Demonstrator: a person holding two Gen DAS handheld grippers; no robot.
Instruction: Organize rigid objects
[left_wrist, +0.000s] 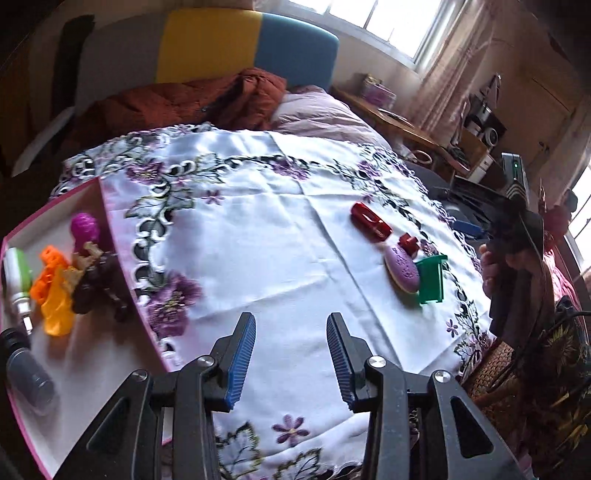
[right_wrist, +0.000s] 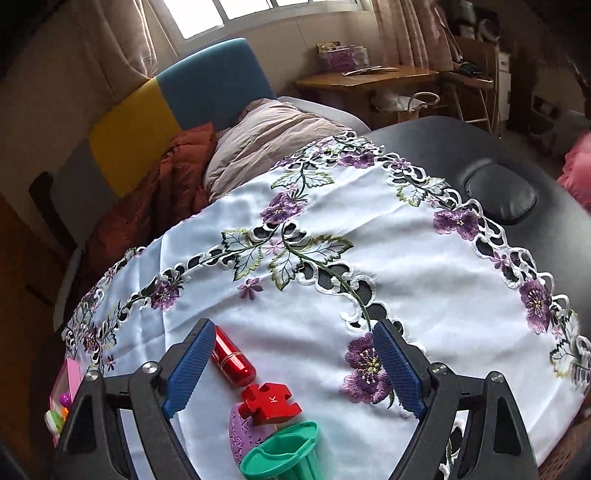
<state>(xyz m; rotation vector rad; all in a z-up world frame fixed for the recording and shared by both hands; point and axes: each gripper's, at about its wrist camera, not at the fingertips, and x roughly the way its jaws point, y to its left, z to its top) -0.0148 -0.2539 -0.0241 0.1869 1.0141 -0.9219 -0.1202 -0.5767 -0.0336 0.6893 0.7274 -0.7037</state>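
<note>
On the embroidered white cloth (left_wrist: 258, 236) lie a red tube (left_wrist: 370, 222), a red puzzle piece (left_wrist: 409, 244), a purple oval piece (left_wrist: 402, 269) and a green plastic holder (left_wrist: 431, 278), grouped at the right. My left gripper (left_wrist: 291, 354) is open and empty above the cloth's near middle. My right gripper (right_wrist: 295, 369) is open and empty; the red tube (right_wrist: 232, 360), puzzle piece (right_wrist: 269, 400), purple piece (right_wrist: 245, 435) and green holder (right_wrist: 282, 456) lie between and below its fingers. The right gripper shows in the left wrist view (left_wrist: 476, 230) too.
A pink-edged box (left_wrist: 110, 229) at the left holds a purple toy (left_wrist: 85, 225), an orange toy (left_wrist: 53, 291), a brown figure (left_wrist: 98, 284), a white-green bottle (left_wrist: 18, 280) and a grey bottle (left_wrist: 27, 373). A black padded table (right_wrist: 498, 192) lies under the cloth. A bed and desk stand behind.
</note>
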